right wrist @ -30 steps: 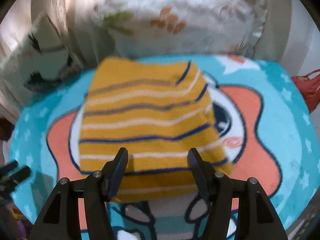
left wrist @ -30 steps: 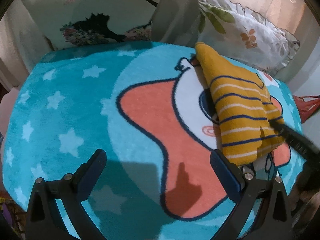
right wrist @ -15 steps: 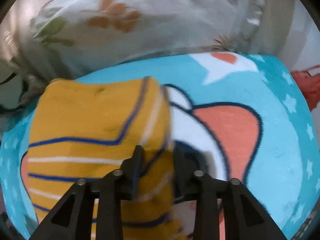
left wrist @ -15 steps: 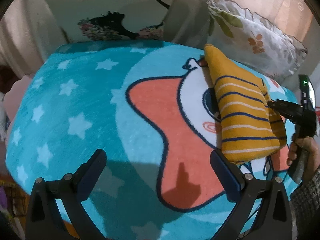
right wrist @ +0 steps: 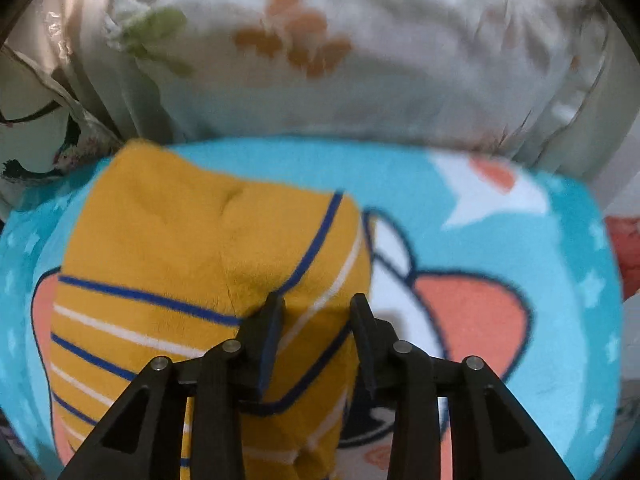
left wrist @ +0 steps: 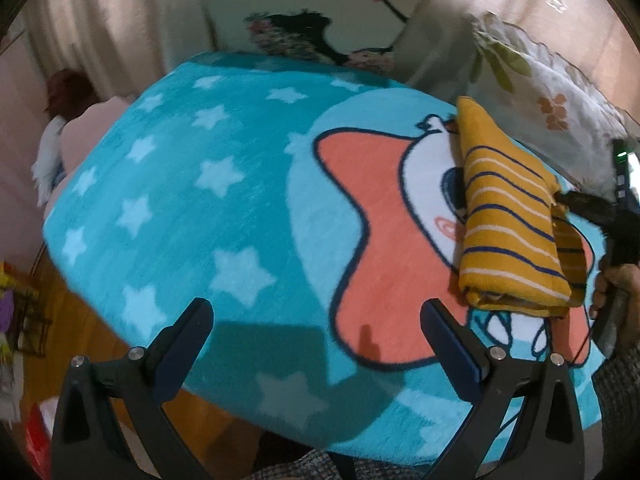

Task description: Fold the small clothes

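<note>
Fingers of the left gripper (left wrist: 316, 344) frame the near field of the left wrist view, spread wide with nothing between them, hanging over the near edge of the blanket (left wrist: 192, 216). One second earlier this view lay squarely over the orange star print; we now see it swung leftward, so that wooden floor (left wrist: 60, 312) shows past the blanket's left edge. We read this as the free hand drawing clear of the work.

In the right wrist view, the right gripper (right wrist: 316, 312) has narrowed from a wide stance to a partial one. The right-hand layer of the yellow striped garment (right wrist: 160, 272) sits bunched between its fingers; a second ago that cloth lay flat and broad. Whether the pads truly press the fabric we cannot tell, since a gap shows beside the right finger. The garment now appears as a narrow folded strip (left wrist: 508, 232) lying on the right part of the blanket, over the cartoon face. We judge one lengthwise fold to be made or nearly so.

Beyond the garment, open blanket runs left across the star print, well apart from any obstacle, giving ample room for a further fold. To the far side, the floral pillow (right wrist: 340, 60) stands just beside the blanket's rear edge, and the printed pillow (left wrist: 320, 12) closes the far left; we judge rearward travel to be limited.
</note>
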